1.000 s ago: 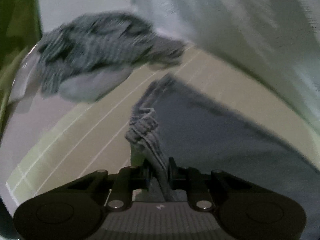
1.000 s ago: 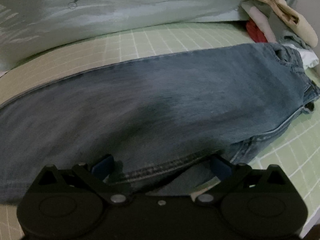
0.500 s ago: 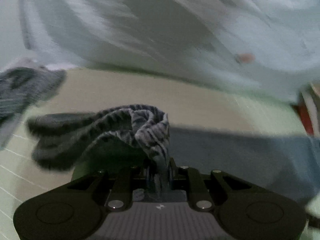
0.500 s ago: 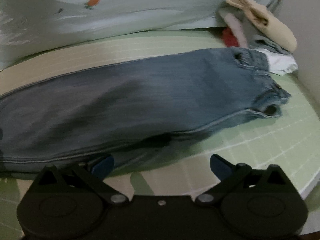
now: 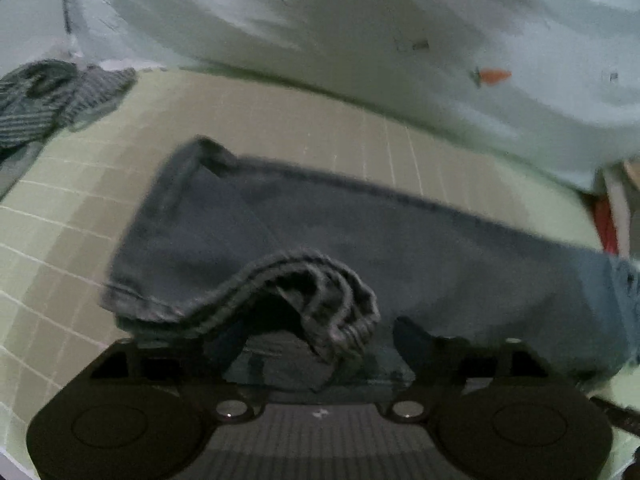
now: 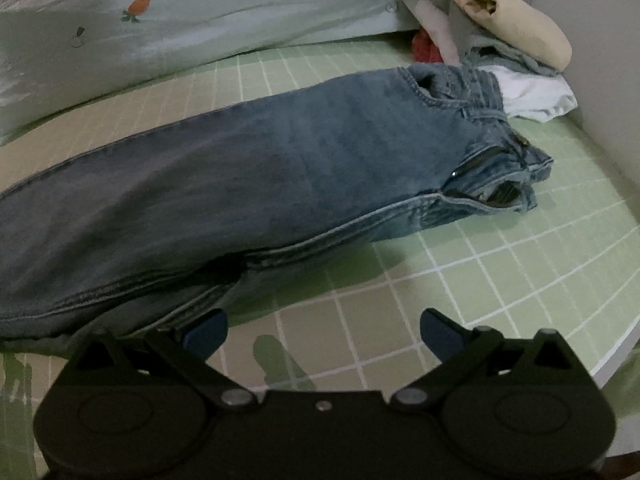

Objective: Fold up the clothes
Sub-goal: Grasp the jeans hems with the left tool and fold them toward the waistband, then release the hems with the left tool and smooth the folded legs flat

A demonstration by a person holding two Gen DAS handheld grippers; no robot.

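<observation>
— Jeans lie lengthwise on the green checked bed, hem bunched up at the left tongs.
— Tongs gripping?
— Left tongs spread wide, hem loose between them; right tongs open just beside the seam.

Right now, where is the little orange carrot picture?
In the right wrist view, the carrot is printed on the pale quilt, upper left, behind the jeans.

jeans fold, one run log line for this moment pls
step: folding jeans | left gripper: open, bunched hem between fingers | right gripper: open, beside seam | surface: green grid sheet
</observation>
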